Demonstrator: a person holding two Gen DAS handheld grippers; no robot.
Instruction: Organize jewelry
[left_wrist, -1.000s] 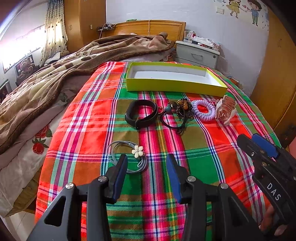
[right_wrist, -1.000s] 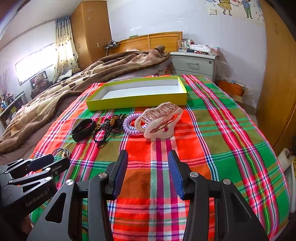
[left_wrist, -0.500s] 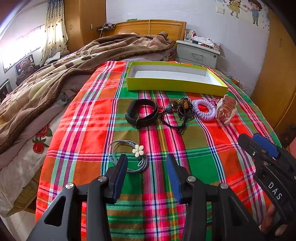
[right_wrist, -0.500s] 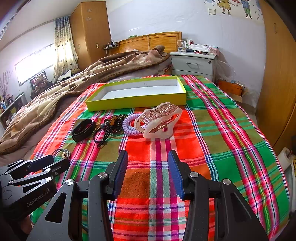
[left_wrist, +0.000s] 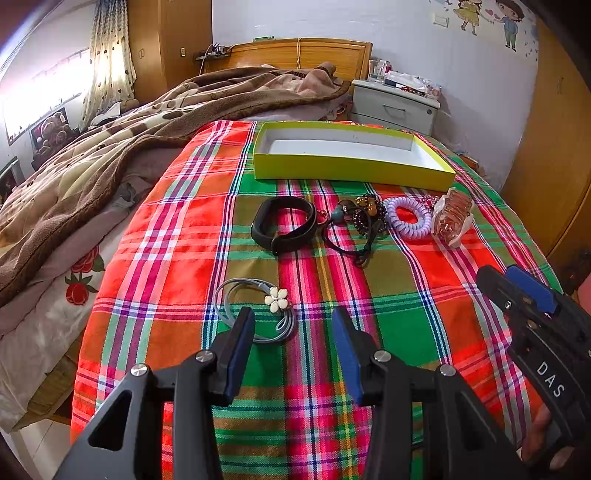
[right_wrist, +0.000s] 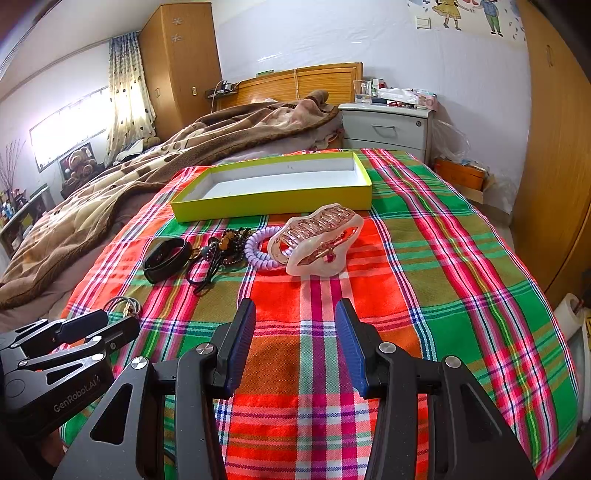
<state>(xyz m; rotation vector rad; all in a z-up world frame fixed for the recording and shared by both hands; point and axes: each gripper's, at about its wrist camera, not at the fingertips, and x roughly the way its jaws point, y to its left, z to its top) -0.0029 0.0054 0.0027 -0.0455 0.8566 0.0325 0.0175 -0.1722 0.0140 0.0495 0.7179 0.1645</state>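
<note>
Resting position: both claws hang over a plaid cloth (right_wrist: 424, 258) spread on a bed, tilted downward, with nothing between the jaws of either.
Left gripper (left_wrist: 293, 325): jaws stand well apart and empty; blue pads (left_wrist: 242, 345) face each other over bare cloth.
Right gripper (right_wrist: 295, 319): jaws stand well apart and empty; seen from the left wrist view it sits at the lower right edge (left_wrist: 517, 286).
Grey cord with flower (left_wrist: 258, 306): lies just ahead of the left claw, its loops reaching in beside the left finger's tip; whether the finger touches it cannot be told.
Black band (left_wrist: 282, 229): lies further ahead of the left claw, beyond the grey cord, flat on the cloth.
Beaded pieces with black cord (left_wrist: 358, 221): lie just right of the black band, bunched together and touching the spiral tie.
Lilac spiral tie (right_wrist: 258, 251): lies ahead of the right claw and to its left, tucked against the hair clip.
Pink hair clip (right_wrist: 319, 240): lies straight ahead of the right claw, apart from its fingertips, closest of the row to that claw.
Yellow box (right_wrist: 273, 203): stands beyond the whole row, farthest from both claws, open-topped, white floor bare.
Brown blanket (right_wrist: 110, 192): lies heaped to the left of both claws, off the plaid.
</note>
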